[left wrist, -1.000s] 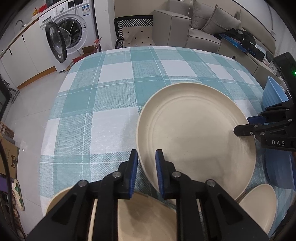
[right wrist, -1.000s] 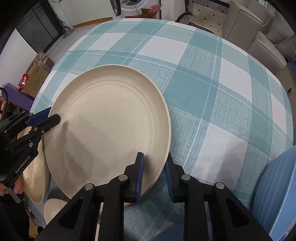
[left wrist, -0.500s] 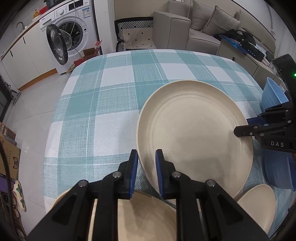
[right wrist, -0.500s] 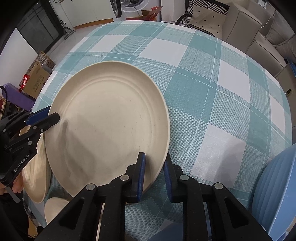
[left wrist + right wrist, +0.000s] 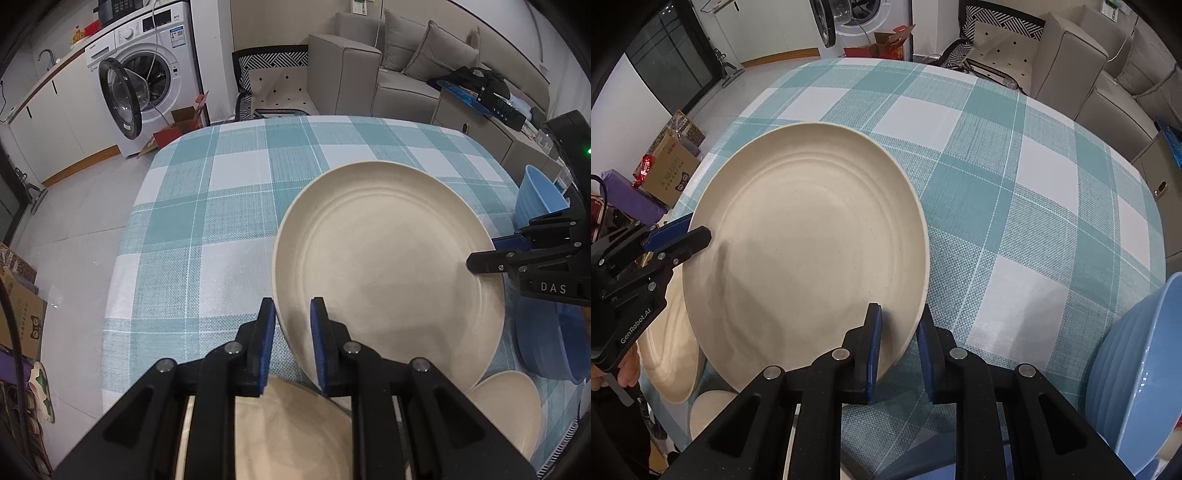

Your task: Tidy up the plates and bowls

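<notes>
Two grippers clamp one empty cream plate (image 5: 388, 266) by opposite rims above the checked tablecloth (image 5: 221, 206): the left gripper (image 5: 292, 343) and right gripper (image 5: 899, 347) both closed tight on it. Beside the plate, blue bowls (image 5: 537, 201) sit empty; smaller cream plates (image 5: 506, 406) lie beneath its near edge.

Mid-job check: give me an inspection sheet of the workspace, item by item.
Surface: table under teal checked cloth, far half bare.
Job's things: big cream plate gripped at opposite rims by both grippers; more cream plates below; blue bowl at the right.
Clutter: nothing seen on the table.
Grippers: left gripper and right gripper both shut on the plate rim.
Cables: one dark cable at the left edge, off the table.
Surroundings: washing machine, door open; sofa; cardboard boxes on the floor.
</notes>
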### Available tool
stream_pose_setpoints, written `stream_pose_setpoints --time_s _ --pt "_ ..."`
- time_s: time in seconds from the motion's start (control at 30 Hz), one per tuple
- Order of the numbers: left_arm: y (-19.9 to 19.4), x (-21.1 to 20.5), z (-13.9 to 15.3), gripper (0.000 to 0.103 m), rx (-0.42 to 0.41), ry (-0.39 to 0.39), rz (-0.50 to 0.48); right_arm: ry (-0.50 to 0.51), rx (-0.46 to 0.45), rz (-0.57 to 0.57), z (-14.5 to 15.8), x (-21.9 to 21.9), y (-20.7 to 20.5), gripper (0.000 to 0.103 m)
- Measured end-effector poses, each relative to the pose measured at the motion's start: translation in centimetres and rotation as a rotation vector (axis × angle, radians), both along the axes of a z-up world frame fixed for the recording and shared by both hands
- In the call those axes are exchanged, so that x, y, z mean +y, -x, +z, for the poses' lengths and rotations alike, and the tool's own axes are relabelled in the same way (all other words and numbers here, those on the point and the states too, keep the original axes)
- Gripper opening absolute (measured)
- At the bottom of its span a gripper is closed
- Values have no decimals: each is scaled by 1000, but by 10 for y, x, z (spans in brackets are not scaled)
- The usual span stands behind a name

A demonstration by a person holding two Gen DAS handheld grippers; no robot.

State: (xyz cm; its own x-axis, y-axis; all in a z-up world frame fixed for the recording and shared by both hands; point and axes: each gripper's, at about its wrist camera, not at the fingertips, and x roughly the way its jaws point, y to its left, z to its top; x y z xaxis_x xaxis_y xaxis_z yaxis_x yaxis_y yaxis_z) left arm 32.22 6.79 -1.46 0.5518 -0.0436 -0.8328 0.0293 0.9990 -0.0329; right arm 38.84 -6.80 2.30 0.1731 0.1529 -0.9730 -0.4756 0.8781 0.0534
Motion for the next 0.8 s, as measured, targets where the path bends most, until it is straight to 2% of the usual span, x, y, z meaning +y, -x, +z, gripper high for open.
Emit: stream_pose_setpoints --time_s 0.8 --pt "41 6 49 17 -108 -9 21 -25 -87 18 53 9 36 19"
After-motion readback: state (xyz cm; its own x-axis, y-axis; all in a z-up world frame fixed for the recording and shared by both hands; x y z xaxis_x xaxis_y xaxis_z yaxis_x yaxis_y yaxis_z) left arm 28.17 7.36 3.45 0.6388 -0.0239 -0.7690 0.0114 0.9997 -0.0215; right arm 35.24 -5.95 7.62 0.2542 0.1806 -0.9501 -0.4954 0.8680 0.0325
